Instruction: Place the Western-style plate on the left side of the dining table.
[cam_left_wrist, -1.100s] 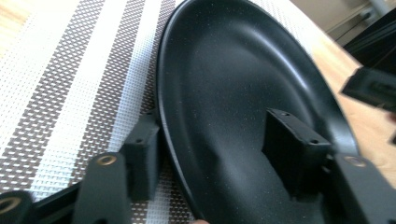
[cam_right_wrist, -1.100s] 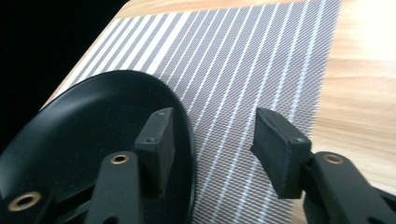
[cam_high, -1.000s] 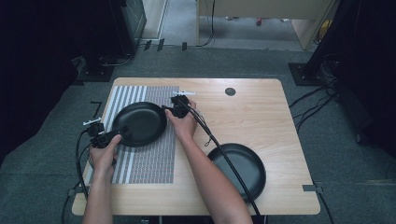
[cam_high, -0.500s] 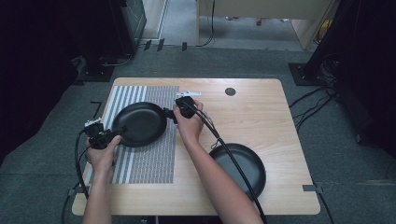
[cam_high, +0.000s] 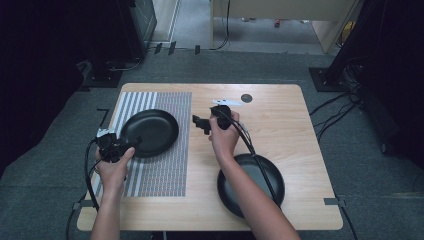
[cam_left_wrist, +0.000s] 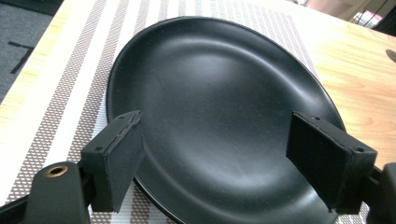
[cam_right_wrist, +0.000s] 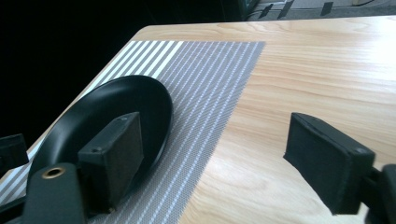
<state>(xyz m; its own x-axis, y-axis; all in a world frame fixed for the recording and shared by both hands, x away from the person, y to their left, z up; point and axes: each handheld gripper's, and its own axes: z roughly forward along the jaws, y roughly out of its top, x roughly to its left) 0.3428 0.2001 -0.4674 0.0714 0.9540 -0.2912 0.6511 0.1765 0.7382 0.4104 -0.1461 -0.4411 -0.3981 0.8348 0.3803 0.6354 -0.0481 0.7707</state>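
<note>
A black plate (cam_high: 150, 132) lies flat on the striped placemat (cam_high: 160, 170) at the table's left. My left gripper (cam_high: 134, 143) is at the plate's near-left rim. In the left gripper view the left gripper (cam_left_wrist: 219, 149) has its jaws apart over the black plate (cam_left_wrist: 219, 79), and the pads (cam_left_wrist: 123, 149) are off it; they have just been opening. My right gripper (cam_high: 196, 121) hovers right of the plate, clear of it. In the right gripper view the right gripper (cam_right_wrist: 217, 154) is wide open over bare wood, its jaws just opened further with nothing between them.
A second black plate (cam_high: 265, 172) sits near the table's front right, partly under the right forearm. A small dark round disc (cam_high: 246, 98) marks the far middle of the wooden table (cam_high: 300, 135). Cables trail from both grippers. Dark stands and cables surround the table.
The right gripper has let go of the plate's right rim and moved right and up. The left gripper has opened and drawn back slightly. The plate stays on the placemat.
</note>
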